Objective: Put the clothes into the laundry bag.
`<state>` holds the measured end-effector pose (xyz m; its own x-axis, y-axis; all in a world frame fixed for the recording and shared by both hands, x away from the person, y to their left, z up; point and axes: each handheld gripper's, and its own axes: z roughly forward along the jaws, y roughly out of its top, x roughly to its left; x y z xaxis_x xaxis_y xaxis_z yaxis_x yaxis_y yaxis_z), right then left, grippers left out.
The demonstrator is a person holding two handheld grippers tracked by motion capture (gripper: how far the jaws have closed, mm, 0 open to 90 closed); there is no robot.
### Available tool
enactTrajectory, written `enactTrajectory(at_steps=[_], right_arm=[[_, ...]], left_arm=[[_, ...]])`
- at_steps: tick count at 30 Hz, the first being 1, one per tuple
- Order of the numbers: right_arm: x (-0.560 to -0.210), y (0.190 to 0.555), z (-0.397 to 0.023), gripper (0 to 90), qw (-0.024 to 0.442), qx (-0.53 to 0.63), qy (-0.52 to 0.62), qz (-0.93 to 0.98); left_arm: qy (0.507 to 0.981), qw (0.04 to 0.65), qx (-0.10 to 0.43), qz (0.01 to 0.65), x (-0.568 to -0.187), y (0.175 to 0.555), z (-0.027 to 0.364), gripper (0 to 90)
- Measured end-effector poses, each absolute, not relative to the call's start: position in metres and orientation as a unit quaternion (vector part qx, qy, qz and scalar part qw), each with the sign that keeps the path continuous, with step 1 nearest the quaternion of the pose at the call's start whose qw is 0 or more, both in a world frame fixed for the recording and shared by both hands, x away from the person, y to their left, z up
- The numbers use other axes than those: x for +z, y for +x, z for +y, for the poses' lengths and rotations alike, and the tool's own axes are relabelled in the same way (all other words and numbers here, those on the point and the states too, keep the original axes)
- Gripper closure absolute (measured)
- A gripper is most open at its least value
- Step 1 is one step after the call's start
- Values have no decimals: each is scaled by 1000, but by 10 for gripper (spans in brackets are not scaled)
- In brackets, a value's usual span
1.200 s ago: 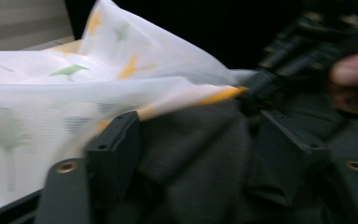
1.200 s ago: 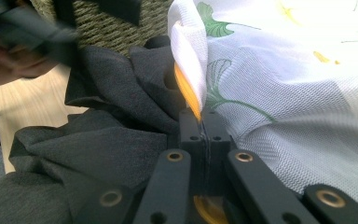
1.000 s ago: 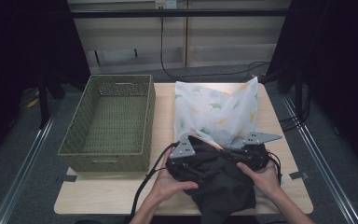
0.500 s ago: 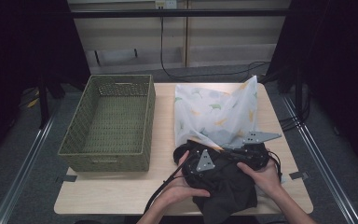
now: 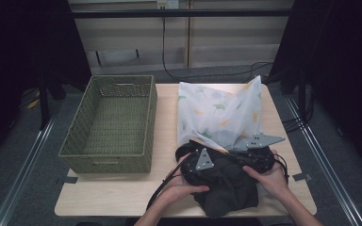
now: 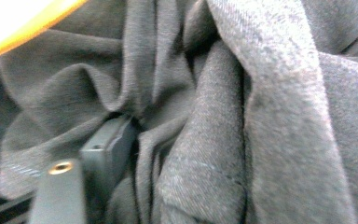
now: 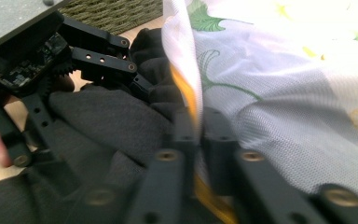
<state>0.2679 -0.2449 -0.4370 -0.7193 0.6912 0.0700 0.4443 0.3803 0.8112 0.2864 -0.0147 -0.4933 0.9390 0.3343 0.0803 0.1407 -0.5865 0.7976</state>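
The dark garment (image 5: pixel 226 186) is being worked into the mouth of the white mesh laundry bag (image 5: pixel 221 113), which is lying on the table (image 5: pixel 165 141) just right of the green woven basket (image 5: pixel 111 122). Most of the garment is heaped outside the bag, on the near side of its opening, well apart from the basket.

The bag's orange-trimmed edge (image 7: pixel 186 100) is being pinched by the right gripper (image 7: pixel 198 135), whose jaws are clamped on it, so the opening is being kept raised beside the garment.

Compared with a second ago, the left gripper (image 5: pixel 199 162) has been brought in from the garment's left edge and lowered onto the heap. Its jaws have just been closing, and folds of the grey cloth (image 6: pixel 205 140) are being gathered between them; whether the pads are pressing on it yet cannot be told.

This is being judged as a fresh grab on the garment, so that more of it can be pushed into the bag.
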Motion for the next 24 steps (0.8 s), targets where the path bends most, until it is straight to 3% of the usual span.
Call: enactTrajectory(at_steps=[5, 11, 24], right_arm=[[-426, 266, -245, 900, 124, 466, 349, 803], [-397, 260, -246, 900, 143, 493, 339, 788], [-382, 275, -232, 900, 140, 516, 335, 776]], left_arm=[[878, 438, 123, 149, -488, 287, -11, 502], [860, 459, 121, 188, -478, 296, -2, 652], [808, 521, 116, 249, -440, 324, 31, 688]])
